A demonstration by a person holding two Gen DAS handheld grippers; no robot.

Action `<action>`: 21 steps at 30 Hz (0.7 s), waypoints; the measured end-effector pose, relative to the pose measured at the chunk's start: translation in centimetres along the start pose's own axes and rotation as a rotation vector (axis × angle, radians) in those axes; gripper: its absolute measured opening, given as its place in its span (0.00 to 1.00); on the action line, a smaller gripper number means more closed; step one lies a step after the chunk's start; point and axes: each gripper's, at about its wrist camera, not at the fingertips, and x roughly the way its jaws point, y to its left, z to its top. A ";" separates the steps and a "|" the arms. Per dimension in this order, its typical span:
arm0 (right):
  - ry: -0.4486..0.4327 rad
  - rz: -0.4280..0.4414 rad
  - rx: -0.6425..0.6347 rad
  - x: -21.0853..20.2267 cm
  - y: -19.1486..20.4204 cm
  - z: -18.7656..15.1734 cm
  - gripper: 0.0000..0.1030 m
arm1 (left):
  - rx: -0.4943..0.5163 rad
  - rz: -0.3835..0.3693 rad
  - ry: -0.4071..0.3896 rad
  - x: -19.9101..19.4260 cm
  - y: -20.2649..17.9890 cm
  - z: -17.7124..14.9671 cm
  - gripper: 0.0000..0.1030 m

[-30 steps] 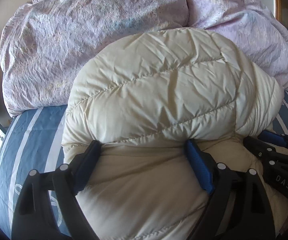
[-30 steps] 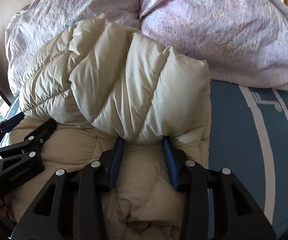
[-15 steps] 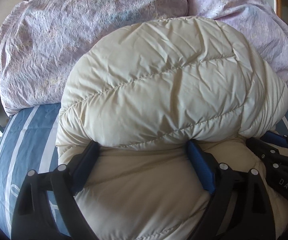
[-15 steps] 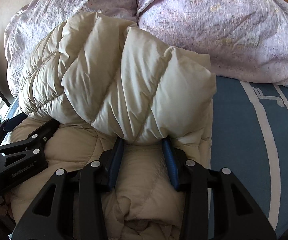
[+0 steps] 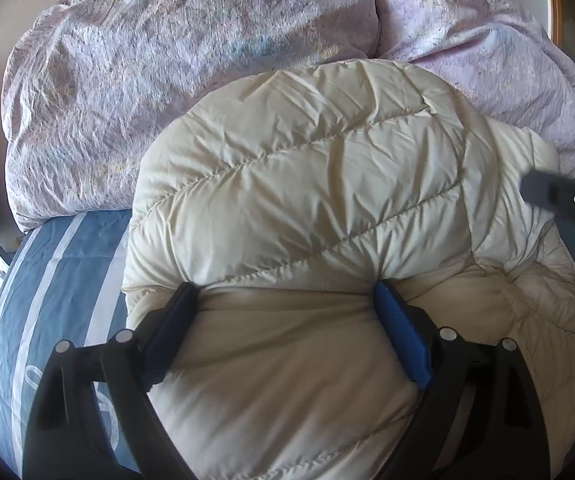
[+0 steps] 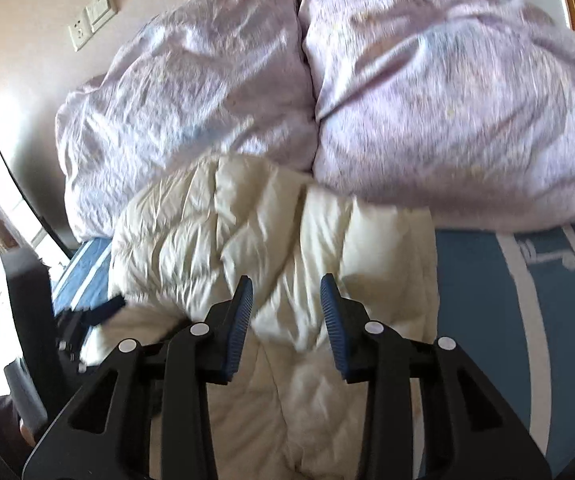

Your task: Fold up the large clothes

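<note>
A cream quilted down jacket (image 5: 311, 184) lies folded over itself on the blue striped bed. My left gripper (image 5: 287, 300) is open wide, its blue pads pressed against the jacket's fold with the padding bulging between them. My right gripper (image 6: 287, 292) is open and lifted clear above the jacket (image 6: 271, 240), holding nothing. The right gripper's black tip (image 5: 563, 200) shows at the right edge of the left wrist view. The left gripper (image 6: 87, 316) shows at the lower left of the right wrist view.
A crumpled lilac duvet (image 5: 175, 64) is heaped behind the jacket, also in the right wrist view (image 6: 427, 100). Blue striped sheet (image 6: 527, 300) lies to the right and left (image 5: 47, 280). A wall with switches (image 6: 91, 20) is behind.
My right gripper has let go of the jacket's fold and risen up and back. The jacket has settled flatter. My left gripper stays at the fold.
</note>
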 end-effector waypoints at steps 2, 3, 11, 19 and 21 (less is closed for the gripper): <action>0.010 -0.046 0.007 1.0 -0.2 0.9 0.36 | -0.002 -0.001 -0.001 -0.1 0.0 0.0 0.87; 0.020 -0.069 0.006 1.6 -0.2 0.9 0.36 | -0.002 -0.002 -0.002 -0.1 0.0 -0.1 0.87; 0.131 -0.182 0.027 4.7 -2.0 -0.9 0.33 | 0.009 -0.015 -0.013 0.0 -0.6 -0.2 0.88; 0.119 -0.138 0.042 1.3 -2.2 -1.2 0.40 | -0.038 -0.045 -0.010 -2.2 0.0 -0.4 0.88; 0.099 -0.131 0.043 -0.6 -1.9 -1.3 0.48 | -0.058 -0.062 -0.017 -3.7 0.4 -0.8 0.88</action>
